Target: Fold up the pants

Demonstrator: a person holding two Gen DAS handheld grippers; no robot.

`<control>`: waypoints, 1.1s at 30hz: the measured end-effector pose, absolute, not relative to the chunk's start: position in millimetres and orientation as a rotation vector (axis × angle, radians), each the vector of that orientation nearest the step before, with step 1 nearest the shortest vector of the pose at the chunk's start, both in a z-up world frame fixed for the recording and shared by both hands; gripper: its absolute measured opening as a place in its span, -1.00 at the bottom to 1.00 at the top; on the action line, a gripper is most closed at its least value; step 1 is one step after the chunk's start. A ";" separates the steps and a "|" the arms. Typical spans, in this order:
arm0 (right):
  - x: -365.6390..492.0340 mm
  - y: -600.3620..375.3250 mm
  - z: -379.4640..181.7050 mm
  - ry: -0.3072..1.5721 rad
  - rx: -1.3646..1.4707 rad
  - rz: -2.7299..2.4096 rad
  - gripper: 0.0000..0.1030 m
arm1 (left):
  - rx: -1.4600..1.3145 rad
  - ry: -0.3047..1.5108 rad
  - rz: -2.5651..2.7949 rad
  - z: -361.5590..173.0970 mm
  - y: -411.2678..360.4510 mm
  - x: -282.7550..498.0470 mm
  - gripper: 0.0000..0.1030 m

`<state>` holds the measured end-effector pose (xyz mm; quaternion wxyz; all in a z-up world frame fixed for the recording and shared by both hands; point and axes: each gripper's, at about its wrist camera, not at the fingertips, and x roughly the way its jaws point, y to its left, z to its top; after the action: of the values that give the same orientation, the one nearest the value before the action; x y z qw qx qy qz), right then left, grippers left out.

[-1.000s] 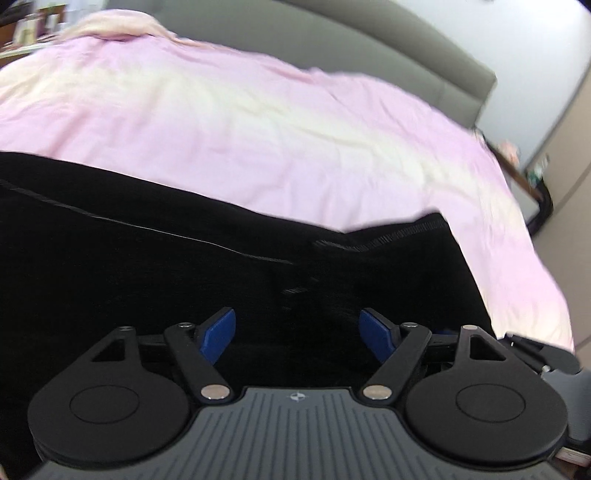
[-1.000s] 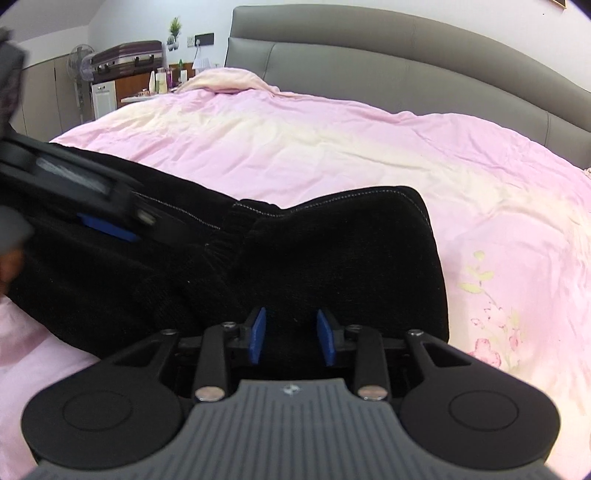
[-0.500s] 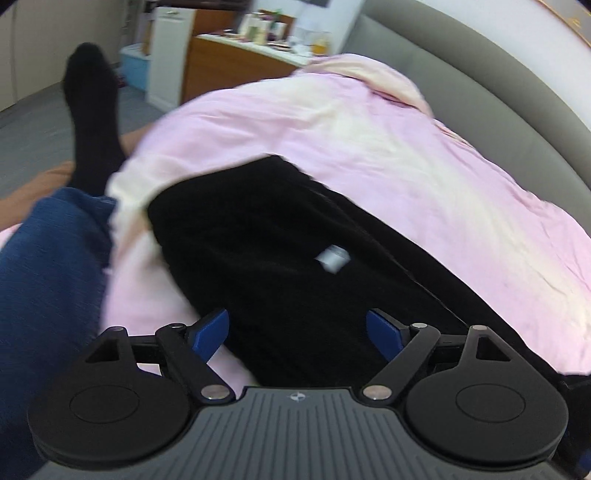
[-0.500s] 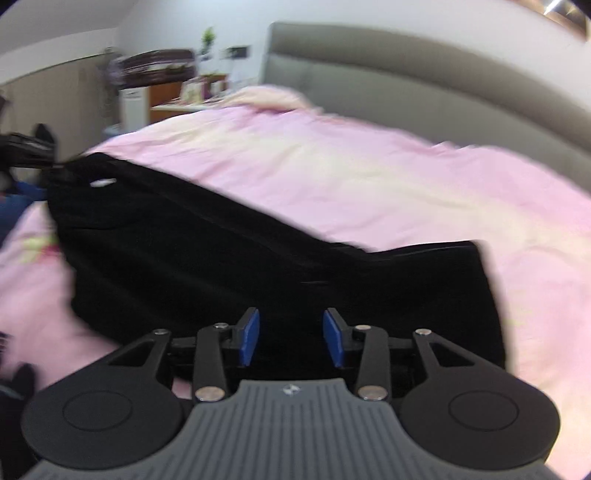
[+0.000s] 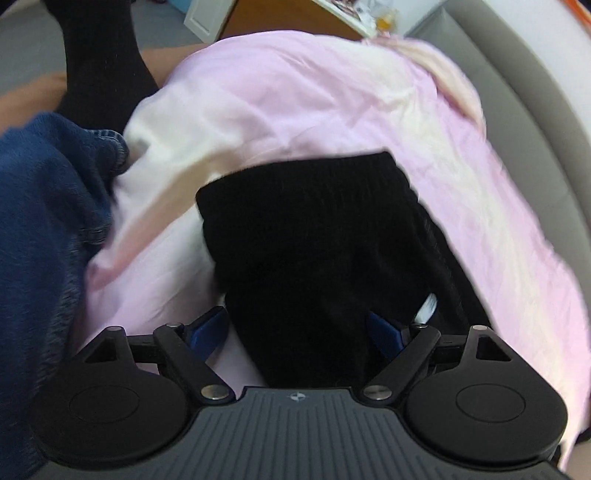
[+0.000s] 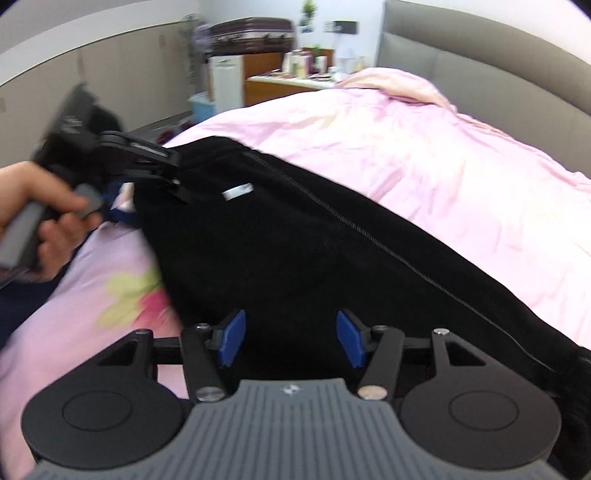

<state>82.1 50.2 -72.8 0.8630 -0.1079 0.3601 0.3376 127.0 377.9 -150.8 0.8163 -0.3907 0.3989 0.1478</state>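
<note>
Black pants (image 6: 314, 251) lie stretched out on the pink duvet (image 6: 424, 155), a white label (image 6: 238, 192) near their left end. My right gripper (image 6: 291, 343) hovers over the middle of the cloth. Its jaws are opening, and the blue pads do not press on the fabric. My left gripper (image 5: 295, 328) stands open wide over the narrow end of the pants (image 5: 314, 240), black cloth lying between its pads without being pinched. In the right wrist view a hand (image 6: 40, 218) holds the left gripper (image 6: 147, 184) at that end.
A person's leg in blue jeans (image 5: 44, 221) and a black sock (image 5: 99, 55) lie left of the pants. The grey headboard (image 6: 480, 74) runs behind the bed. A cluttered desk (image 6: 295, 74), a suitcase (image 6: 251, 33) and a blue bin (image 6: 202, 105) stand beyond the bed's left side.
The left gripper swept from the wide part of the pants to their narrow end and rolled, jaws slightly wider. The right gripper's jaws widened as it moved left along the pants.
</note>
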 end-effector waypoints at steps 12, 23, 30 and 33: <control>107.6 126.8 -131.7 0.770 -0.271 0.711 -0.48 | -1.007 0.630 0.235 -167.1 389.0 116.4 -0.17; 90.8 33.1 -104.7 0.787 0.103 0.545 -0.33 | -0.421 0.472 0.160 -81.2 290.0 107.5 -0.19; 70.4 -49.2 -96.4 0.747 0.130 0.351 -0.30 | 0.104 0.411 -0.060 -72.9 165.7 110.8 -0.16; 69.6 -77.7 -94.3 0.756 0.168 0.289 -0.29 | 0.318 0.443 -0.099 -99.2 117.1 118.5 -0.12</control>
<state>69.6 -77.7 -94.3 0.9158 0.0815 0.3675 0.1402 118.5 117.1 -99.2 0.9618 0.1570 0.2187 -0.0489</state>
